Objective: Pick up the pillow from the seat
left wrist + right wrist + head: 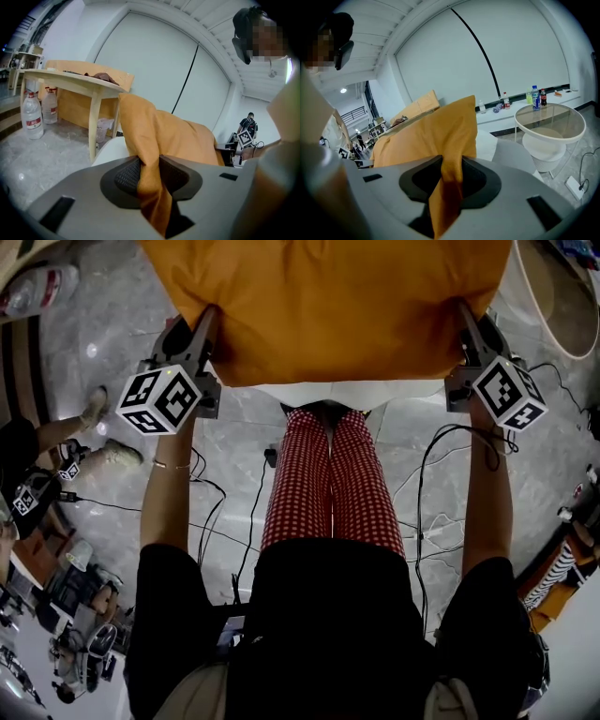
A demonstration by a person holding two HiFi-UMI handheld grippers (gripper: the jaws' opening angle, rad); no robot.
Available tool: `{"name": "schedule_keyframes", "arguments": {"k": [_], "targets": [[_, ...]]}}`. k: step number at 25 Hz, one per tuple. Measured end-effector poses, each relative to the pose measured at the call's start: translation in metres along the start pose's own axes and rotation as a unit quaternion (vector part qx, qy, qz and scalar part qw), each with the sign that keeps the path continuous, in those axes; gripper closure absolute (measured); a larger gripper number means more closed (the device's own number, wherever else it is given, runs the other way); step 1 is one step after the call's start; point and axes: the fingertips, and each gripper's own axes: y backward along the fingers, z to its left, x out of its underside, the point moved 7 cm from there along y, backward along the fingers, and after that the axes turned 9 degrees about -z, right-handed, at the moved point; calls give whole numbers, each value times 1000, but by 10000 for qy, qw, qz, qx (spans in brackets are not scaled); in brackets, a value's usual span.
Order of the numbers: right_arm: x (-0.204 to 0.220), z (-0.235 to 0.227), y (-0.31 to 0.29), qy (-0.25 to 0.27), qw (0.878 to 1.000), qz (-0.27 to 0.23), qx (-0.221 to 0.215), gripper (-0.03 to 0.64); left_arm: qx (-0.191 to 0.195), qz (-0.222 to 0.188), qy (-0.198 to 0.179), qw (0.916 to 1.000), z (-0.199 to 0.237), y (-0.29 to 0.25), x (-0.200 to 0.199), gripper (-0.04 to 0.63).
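pillow (328, 306), orange, hangs over the white seat (347, 393), held by its two near corners. left gripper (208, 320) has its jaws clamped narrowly on the left corner; right gripper (466, 315) pinches the right corner the same way.

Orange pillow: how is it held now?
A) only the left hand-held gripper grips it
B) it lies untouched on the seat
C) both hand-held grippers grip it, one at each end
C: the left hand-held gripper and right hand-held gripper each pinch an edge of the pillow.
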Motion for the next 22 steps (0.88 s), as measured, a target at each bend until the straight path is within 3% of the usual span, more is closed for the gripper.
{"name": "schedule_keyframes", "arguments": {"k": [22], "targets": [[-100, 54, 50, 198, 9987, -458, -114, 489, 155, -204, 9, 9997, -35, 41, -97, 472]]}}
